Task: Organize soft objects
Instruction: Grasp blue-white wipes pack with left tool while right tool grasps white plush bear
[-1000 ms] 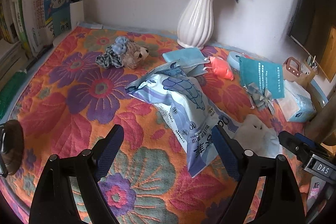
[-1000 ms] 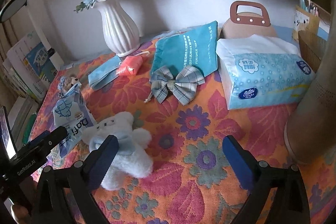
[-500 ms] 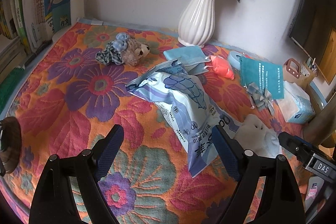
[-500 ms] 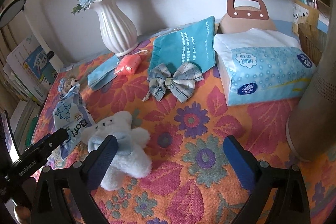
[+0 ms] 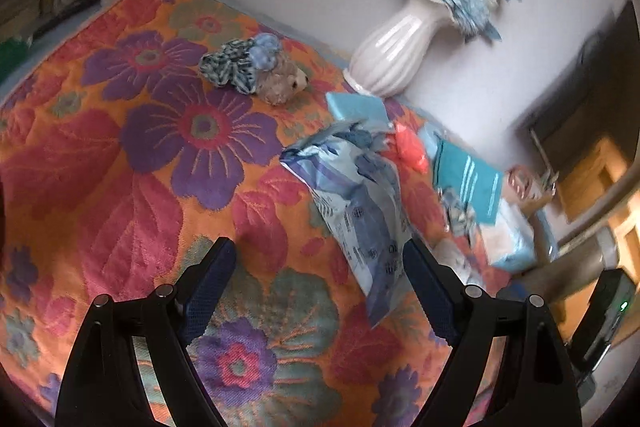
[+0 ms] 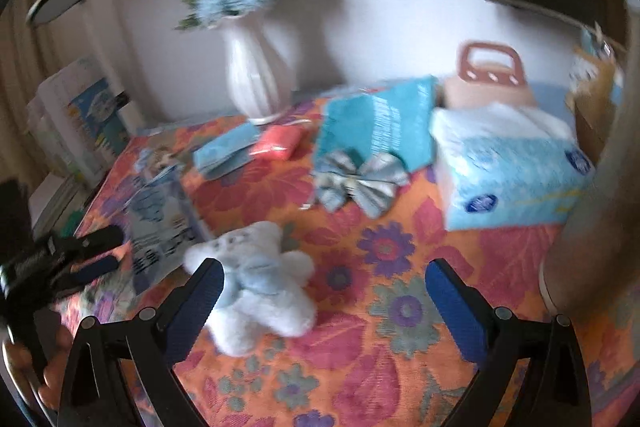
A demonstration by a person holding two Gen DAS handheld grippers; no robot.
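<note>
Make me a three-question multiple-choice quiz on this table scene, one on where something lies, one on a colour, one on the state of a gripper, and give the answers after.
1. Where does the plaid bow lie?
A. On the lower edge of the teal pouch
B. Inside the vase
C. On top of the tissue pack

2. What colour is the vase?
A. Black
B. White
C. Red

3. What state is the right gripper in?
A. Shut on the plaid bow
B. Shut on the tissue pack
C. Open, holding nothing

Answers: 1 A, the bow overlaps the pouch's near edge. 2 B, its ribbed body is plain white. 3 C, the blue pads stand wide apart with only the pale blue teddy bear beside the left one.
</note>
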